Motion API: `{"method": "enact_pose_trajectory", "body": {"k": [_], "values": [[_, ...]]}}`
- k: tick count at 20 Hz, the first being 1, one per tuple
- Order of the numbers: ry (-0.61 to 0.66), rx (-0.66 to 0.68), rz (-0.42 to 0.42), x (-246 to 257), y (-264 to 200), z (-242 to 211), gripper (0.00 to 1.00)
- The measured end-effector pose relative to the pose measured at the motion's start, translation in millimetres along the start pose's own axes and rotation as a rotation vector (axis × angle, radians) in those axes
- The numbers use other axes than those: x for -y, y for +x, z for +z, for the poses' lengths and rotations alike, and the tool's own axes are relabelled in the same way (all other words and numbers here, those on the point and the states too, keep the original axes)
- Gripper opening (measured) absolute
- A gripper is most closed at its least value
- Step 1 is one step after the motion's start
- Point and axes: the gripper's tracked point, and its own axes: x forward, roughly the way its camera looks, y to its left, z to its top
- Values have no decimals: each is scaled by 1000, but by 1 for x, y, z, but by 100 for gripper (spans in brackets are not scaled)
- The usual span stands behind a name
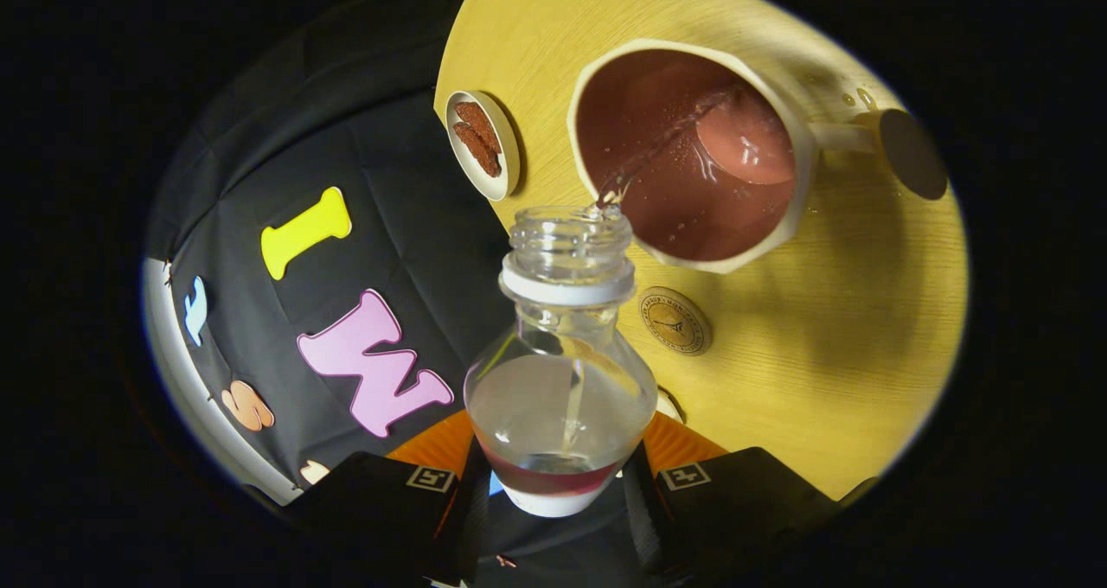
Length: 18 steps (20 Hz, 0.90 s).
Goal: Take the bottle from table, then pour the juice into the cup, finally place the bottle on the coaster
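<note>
Gripper (558, 484) clamped on bottle (560, 398) from both sides, neck tipped over cup (687, 151) on table (822, 329) — mouth at rim so juice (666, 143) lands inside — coaster (675, 320) just beside, waiting.

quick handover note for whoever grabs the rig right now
Gripper: jaws shut on the bottle, which is tilted with its open mouth over the cup's rim.
Cup: on the wooden table, beyond the bottle, partly filled; a thin stream is running into it.
Coaster: on the table beside the bottle's neck, bare.
Small dish of brown pieces sits near the table's edge.
Done: bottle picked up, pouring under way; some liquid remains in the bottle.
Left: finish the pour, right the bottle, set it on the coaster.
</note>
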Motion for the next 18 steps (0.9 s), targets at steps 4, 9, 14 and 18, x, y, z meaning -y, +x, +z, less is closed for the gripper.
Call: {"method": "enact_pose_trajectory", "body": {"k": [4,9,14,18], "values": [[35,-4,22,-4,-2,2,71],[99,-12,47,-10,-2,0,71],[142,-24,49,-13,-2,-2,71],[181,-32,53,-16,-4,-4,71]]}}
